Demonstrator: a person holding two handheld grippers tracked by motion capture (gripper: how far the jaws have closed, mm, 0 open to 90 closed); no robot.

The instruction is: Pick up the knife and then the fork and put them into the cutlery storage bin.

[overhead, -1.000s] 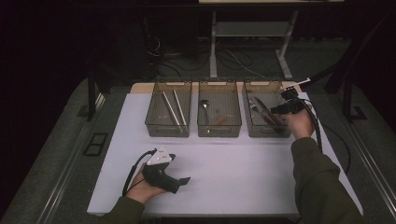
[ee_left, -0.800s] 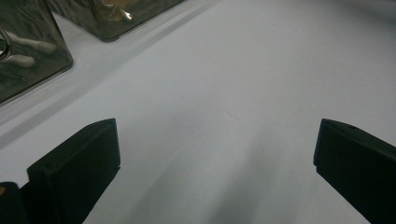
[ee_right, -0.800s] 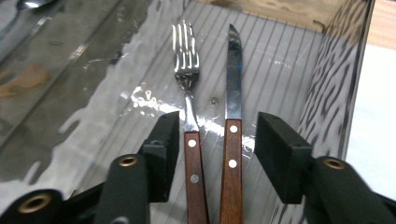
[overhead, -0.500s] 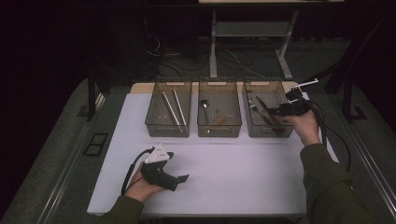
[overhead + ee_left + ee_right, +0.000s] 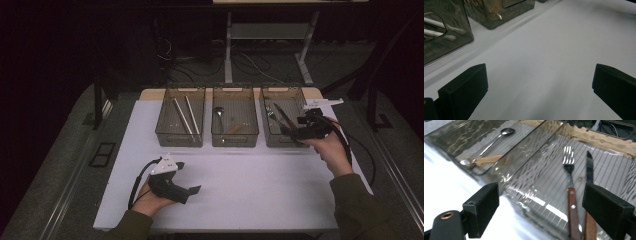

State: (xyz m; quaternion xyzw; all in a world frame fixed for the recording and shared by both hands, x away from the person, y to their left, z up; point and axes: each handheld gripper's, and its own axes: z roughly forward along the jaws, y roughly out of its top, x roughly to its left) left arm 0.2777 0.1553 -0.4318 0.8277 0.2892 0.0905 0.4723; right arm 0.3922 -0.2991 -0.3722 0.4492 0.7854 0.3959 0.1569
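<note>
Three smoky clear bins stand in a row at the back of the white table [image 5: 260,175]. The right bin [image 5: 296,142] holds a wooden-handled fork [image 5: 570,170] and a knife [image 5: 589,167] lying side by side. My right gripper [image 5: 290,131] hovers at that bin's near right corner. Its jaws have just been opening and stand wide, with nothing between them [image 5: 541,202]. My left gripper [image 5: 188,176] rests on the table at the near left, open and holding nothing [image 5: 539,80].
The middle bin [image 5: 235,141] holds a spoon [image 5: 499,137] and a small wooden-handled piece [image 5: 486,160]. The left bin [image 5: 179,140] holds two pale sticks [image 5: 184,115]. Table legs and cables lie on the dark floor beyond.
My right hand has drawn back from above the right bin toward its near right corner. The left hand has stayed put.
</note>
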